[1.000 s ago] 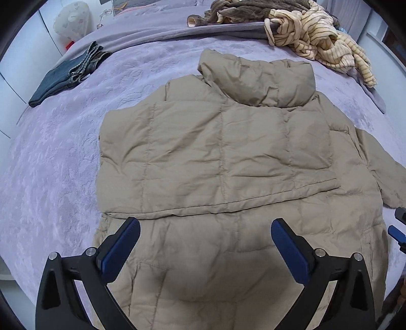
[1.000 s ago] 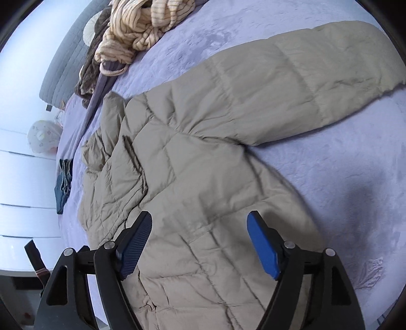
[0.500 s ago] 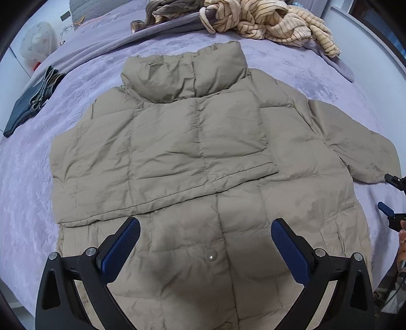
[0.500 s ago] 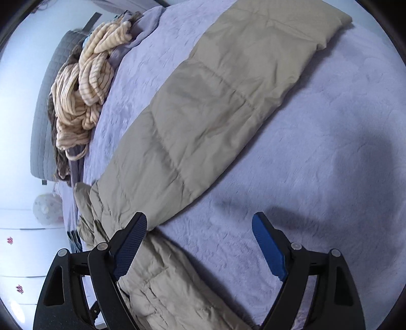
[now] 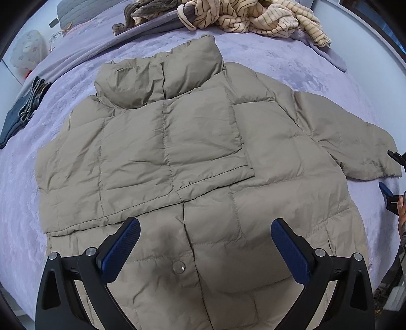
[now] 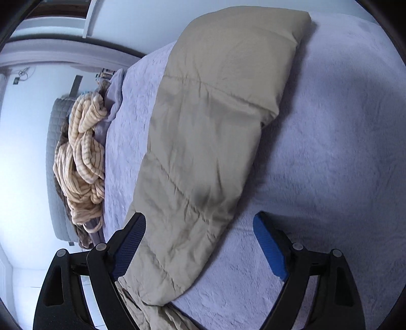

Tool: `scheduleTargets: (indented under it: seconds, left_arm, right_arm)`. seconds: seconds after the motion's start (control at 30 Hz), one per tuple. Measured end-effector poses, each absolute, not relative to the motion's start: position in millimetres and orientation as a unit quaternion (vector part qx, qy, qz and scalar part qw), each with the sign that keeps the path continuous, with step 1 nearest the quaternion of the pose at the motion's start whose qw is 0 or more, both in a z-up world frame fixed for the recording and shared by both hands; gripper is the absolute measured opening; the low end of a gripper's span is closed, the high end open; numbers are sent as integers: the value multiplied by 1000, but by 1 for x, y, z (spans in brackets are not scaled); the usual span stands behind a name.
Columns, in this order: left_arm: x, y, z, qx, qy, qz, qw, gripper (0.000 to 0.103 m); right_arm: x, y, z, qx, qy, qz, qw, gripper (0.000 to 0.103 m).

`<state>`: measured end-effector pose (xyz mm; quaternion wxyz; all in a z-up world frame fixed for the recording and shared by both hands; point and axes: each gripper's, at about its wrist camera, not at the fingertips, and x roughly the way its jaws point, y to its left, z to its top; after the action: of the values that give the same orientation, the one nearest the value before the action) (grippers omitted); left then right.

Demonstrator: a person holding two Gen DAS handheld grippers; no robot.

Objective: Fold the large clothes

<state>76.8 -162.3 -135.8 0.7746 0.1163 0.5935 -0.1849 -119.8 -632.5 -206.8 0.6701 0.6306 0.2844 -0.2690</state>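
Beige puffer jacket (image 5: 177,157) flat on lilac bed (image 5: 291,58) (one sleeve (image 6: 208,132) outstretched).

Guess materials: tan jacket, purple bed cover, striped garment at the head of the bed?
Tan jacket: looks like thin woven nylon or polyester shell, slight sheen, over puffy fill; stitched quilt channels and crisp wrinkles, metal-looking snap.
Purple bed cover: plush fleece or velvet-like, matte; short nap with embossed pattern.
Striped garment: soft knit, probably cotton or a blend; it bunches in thick folds.
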Motion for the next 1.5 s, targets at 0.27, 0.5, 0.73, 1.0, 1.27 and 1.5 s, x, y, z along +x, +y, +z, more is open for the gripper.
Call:
scheduleTargets:
  seconds: [0.27,0.5,0.73,1.0,1.27,1.5]
  left_arm:
    - [78,-167,-141,118,594,-186,774,103]
    - [88,-154,-139,104,592,-174,780,103]
    - [103,-121,-133,81,584,-153,793,103]
    - [123,-65,-125,43,572,-111,812,103]
    - [139,-11,-128,0,565,-70,822,103]
    - [142,12,-148,-17,576,-57,816,103]
  right_arm:
    - [-103,-661,-215,676,193,-247,667,89]
    - [-76,-662,-204,694,201,-190,665,89]
    - [-46,-643,-176,682,228,-130,682,9]
    - [44,-549,-81,517,313,-27,796,9]
    - [144,-354,-60,277,431,80,855,9]
    - [168,-266,-164,243,546,81,798,9]
